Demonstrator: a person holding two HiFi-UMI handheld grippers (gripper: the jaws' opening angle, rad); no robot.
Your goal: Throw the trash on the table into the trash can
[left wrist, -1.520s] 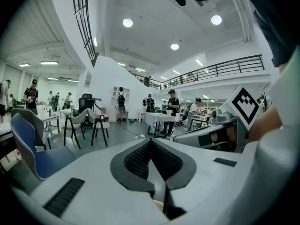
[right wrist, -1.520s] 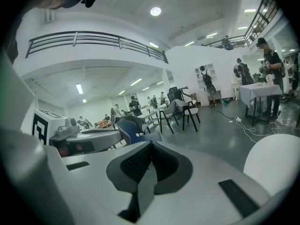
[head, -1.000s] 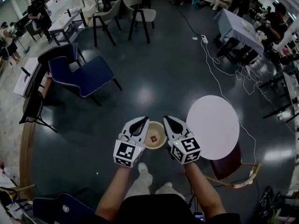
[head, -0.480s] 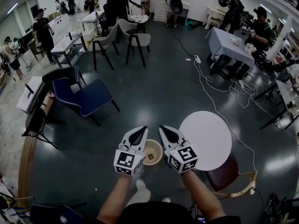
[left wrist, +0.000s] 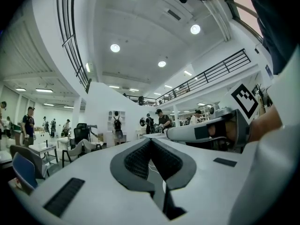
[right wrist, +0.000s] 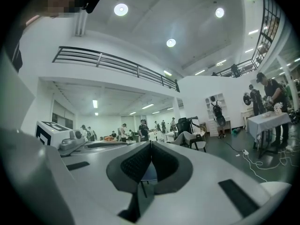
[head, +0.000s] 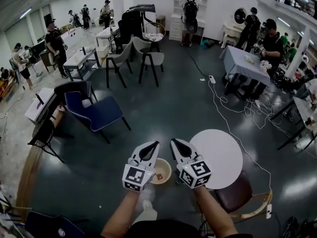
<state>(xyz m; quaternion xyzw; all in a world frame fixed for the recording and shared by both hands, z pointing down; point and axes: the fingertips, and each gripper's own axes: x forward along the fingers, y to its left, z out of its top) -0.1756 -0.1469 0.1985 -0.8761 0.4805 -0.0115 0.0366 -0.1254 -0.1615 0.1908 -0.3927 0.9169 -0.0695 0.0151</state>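
Holds the left claw [head: 152,147] and the right claw [head: 176,145] side by side and level, both closed tight on nothing. Hovers them above the trash can [head: 168,166], down on the floor just beside the round white bench [head: 218,152], with a small brown scrap [head: 159,175] already inside. Looks close to finished. Could go wrong by quitting early, should any trash lie on the bench edge hidden behind the right claw. Could also tip the can by lowering a claw onto its rim.

Left claw [head: 156,144], right claw [head: 173,142] higher
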